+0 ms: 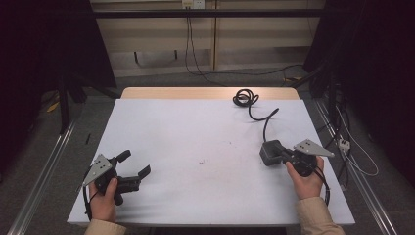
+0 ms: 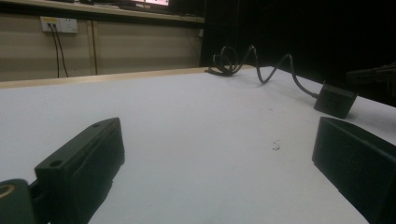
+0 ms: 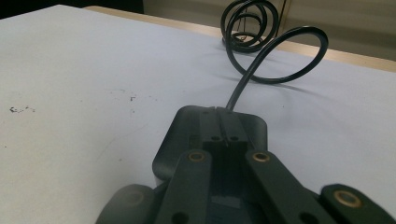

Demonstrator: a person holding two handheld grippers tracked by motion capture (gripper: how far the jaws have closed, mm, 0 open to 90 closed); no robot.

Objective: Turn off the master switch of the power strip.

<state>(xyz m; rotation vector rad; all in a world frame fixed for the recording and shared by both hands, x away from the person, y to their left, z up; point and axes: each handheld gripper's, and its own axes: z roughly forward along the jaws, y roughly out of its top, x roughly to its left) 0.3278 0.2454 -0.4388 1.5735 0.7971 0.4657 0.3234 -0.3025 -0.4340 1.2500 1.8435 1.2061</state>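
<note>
Right claw [image 1: 283,155] closed above black adapter [image 1: 270,152] at four o'clock on table [image 1: 195,147], coiled cable [image 1: 245,98] at one o'clock, left claw [image 1: 133,164] wide, no readable writing.

The setting is a laboratory-style recording room. A table [image 1: 161,161] with a plain white sheet over a light wooden top stands on a grey floor [image 1: 166,78] between aluminium frame rails [image 1: 44,161]. Black curtains [image 1: 44,44] enclose both sides. Loose black cables [image 1: 205,68] run across the floor to a white wall socket [image 2: 59,24] on a beige panelled wall [image 1: 156,36].
</note>
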